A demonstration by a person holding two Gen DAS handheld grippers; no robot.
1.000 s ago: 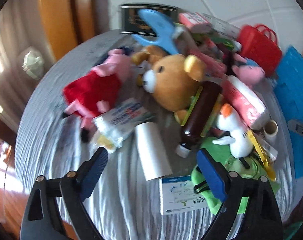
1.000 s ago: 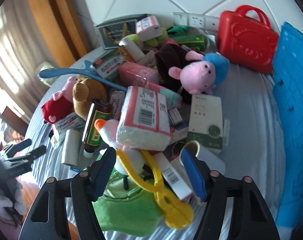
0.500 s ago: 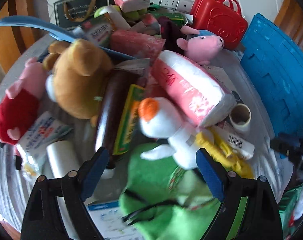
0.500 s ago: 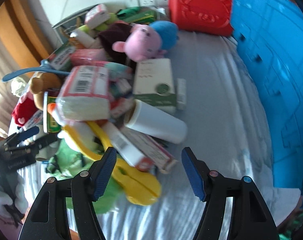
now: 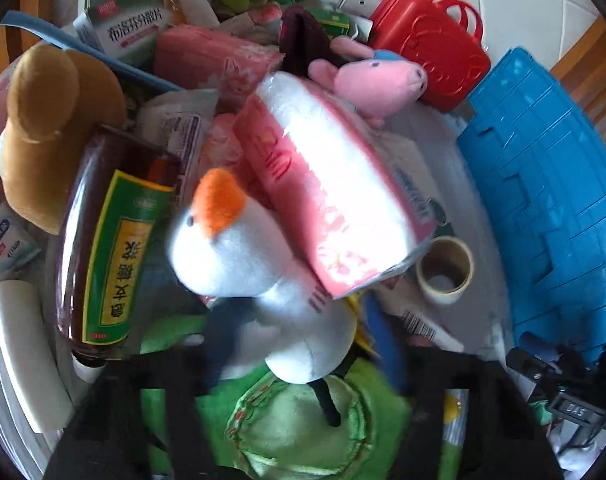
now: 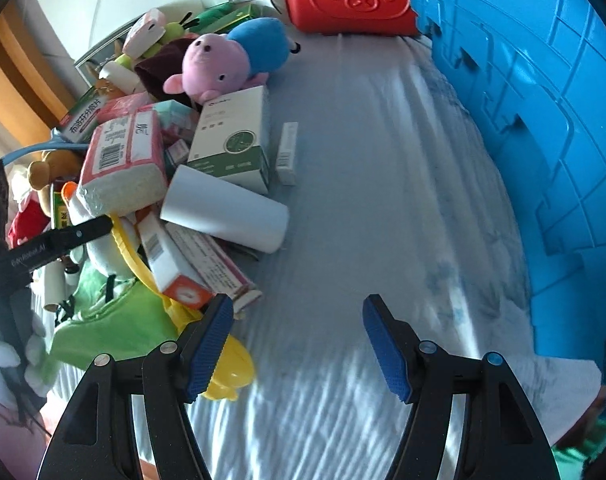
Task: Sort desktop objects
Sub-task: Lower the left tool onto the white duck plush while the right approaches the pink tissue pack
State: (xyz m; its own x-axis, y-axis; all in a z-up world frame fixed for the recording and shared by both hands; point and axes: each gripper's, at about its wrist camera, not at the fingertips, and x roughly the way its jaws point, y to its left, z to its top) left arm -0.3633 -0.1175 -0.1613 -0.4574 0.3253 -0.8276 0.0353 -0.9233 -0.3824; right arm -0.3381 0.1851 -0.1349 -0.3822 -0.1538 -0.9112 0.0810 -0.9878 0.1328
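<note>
Closing left gripper (image 5: 300,346) apparently around goose (image 5: 259,264)

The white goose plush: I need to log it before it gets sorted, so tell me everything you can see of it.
The white goose plush is soft pile fabric with an orange beak, a small dark eye and thin black legs. It lies in the heap, head toward the brown bottle, its back under the pink tissue pack, its body over the green plush. The left gripper, badly blurred, has just been closing around its body; firm contact cannot be confirmed.

Left gripper (image 5: 299,344) fingers motion-blurred, grip on white goose plush (image 5: 263,280) perhaps incomplete
</note>
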